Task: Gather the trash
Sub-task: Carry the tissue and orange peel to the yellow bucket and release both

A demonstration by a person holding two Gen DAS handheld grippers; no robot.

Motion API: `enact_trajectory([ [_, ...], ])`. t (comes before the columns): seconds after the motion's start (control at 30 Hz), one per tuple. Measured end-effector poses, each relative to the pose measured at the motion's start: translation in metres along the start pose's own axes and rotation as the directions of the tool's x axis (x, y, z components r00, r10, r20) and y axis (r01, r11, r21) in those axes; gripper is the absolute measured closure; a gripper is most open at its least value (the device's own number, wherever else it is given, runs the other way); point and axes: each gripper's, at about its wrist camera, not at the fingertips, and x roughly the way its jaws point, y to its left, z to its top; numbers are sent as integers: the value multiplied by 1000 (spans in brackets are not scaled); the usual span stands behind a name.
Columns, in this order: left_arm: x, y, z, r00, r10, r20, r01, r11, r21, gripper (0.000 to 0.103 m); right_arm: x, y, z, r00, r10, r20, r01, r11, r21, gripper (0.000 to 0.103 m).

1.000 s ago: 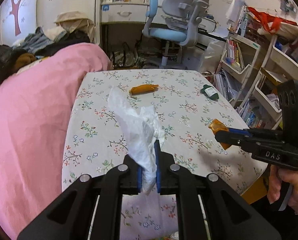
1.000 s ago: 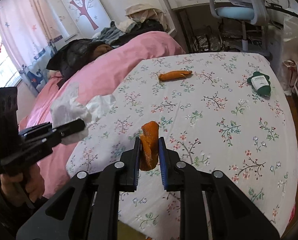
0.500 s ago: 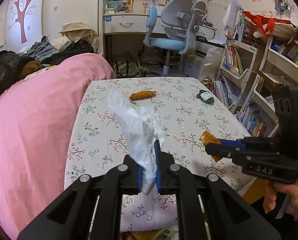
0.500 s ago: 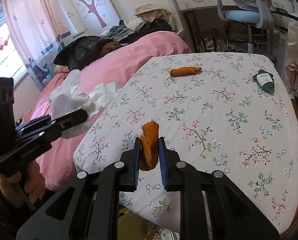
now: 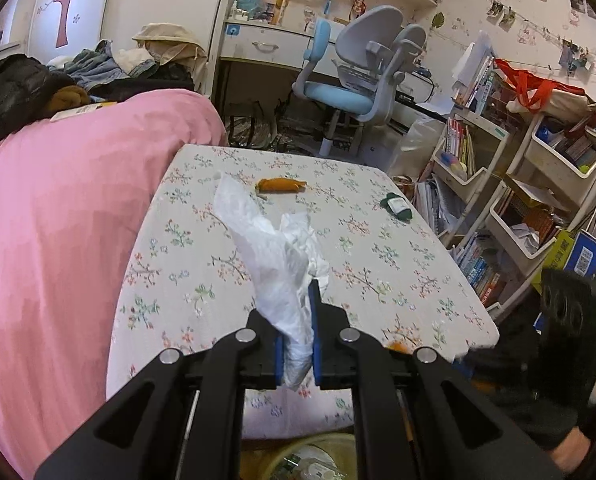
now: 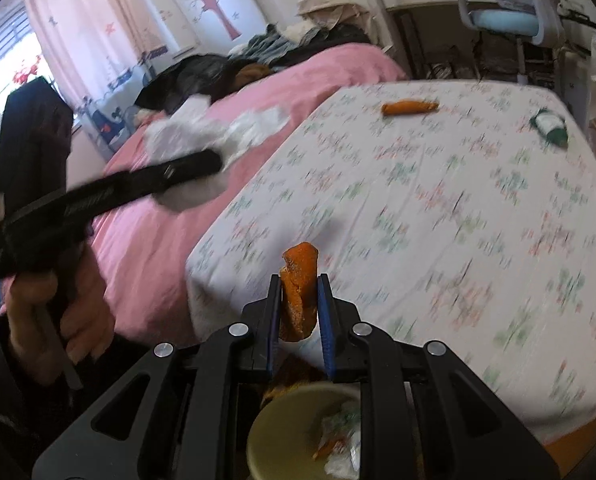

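My left gripper (image 5: pixel 296 306) is shut on a crumpled white tissue (image 5: pixel 274 252), held above the near end of the floral-cloth table (image 5: pixel 202 280). My right gripper (image 6: pixel 299 280) is shut on a piece of orange peel (image 6: pixel 300 260), just off the table's near edge and over a pale yellow bin (image 6: pixel 258 436) that holds some scraps. Another orange peel (image 5: pixel 281 185) and a green wrapper (image 5: pixel 396 206) lie at the far end of the table. The right wrist view is blurred; it shows the left gripper (image 6: pixel 214 164) with the tissue (image 6: pixel 202 128) at the left.
A bed under a pink cover (image 5: pixel 58 240) runs along the table's left side. White shelves of books (image 5: pixel 478 184) stand at the right, with a blue desk chair (image 5: pixel 350 96) behind. A hand (image 6: pixel 46 320) holds the left gripper's handle.
Both grippers have drawn back toward the table's near edge with their loads. The right one has gone past the edge, and the bin has come into view beneath.
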Motion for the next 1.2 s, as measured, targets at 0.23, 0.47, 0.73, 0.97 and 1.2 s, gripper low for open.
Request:
enact_trajectory([
  [0.23, -13, -5, -18, 1000, -8, -11, 8, 1000, -4, 92, 4, 27, -59, 989, 33, -142, -34, 999, -4, 86],
  [0.47, -25, -12, -41, 999, -19, -45, 19, 1000, -2, 92, -13, 34, -88, 991, 11, -137, -7, 1000, 29, 60],
  [0.73, -26, -35, -96, 960, -78, -269, 77, 997, -16, 92, -52, 9, -71, 993, -78, 86, 66, 988, 137, 45],
  [0.97, -19, -62, -141, 875, -60, -480, 90, 995, 39, 54, -55, -4, -71, 989, -105, 99, 85, 979, 187, 41],
  [1.2, -49, -52, -110, 975, 85, -206, -69, 994, 84, 24, -56, -5, -71, 985, -132, 108, 111, 978, 177, 33],
])
